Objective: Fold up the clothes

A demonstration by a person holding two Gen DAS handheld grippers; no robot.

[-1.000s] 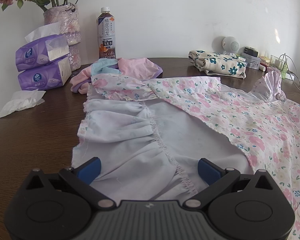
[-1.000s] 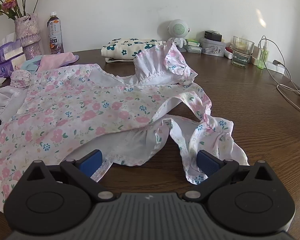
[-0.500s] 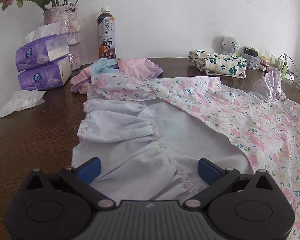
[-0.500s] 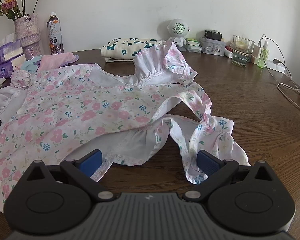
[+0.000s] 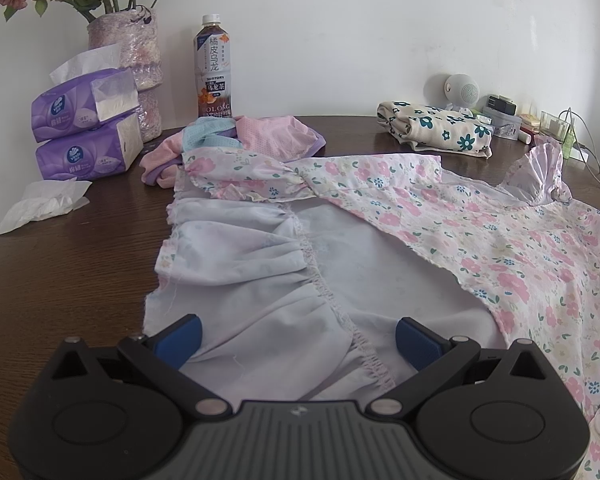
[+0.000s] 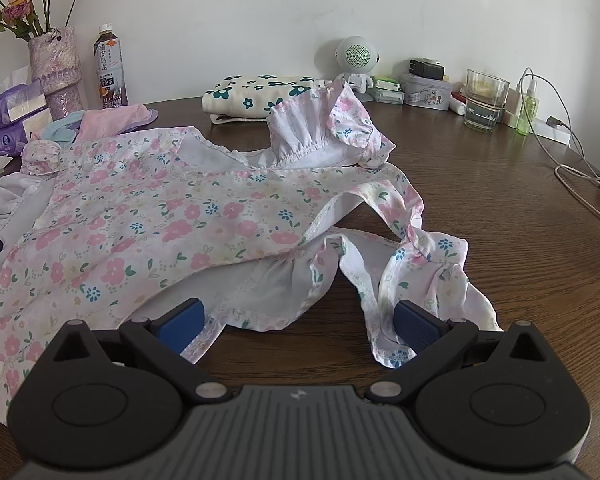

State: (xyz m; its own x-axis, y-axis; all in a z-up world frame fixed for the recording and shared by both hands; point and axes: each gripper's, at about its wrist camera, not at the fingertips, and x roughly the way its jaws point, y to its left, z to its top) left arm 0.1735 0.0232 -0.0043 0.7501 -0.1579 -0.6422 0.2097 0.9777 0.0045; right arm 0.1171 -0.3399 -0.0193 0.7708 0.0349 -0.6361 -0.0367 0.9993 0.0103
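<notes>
Left tool (image 5: 296, 336), right tool (image 6: 298, 320) wide open over floral dress (image 6: 148, 220).

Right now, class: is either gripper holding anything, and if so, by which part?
Nothing is held. The left gripper and the right gripper both stand open over the floral dress, with no cloth pinched.

Both wrist views look low across the table (image 5: 60, 264), sharing the floral dress (image 6: 148, 216).
</notes>
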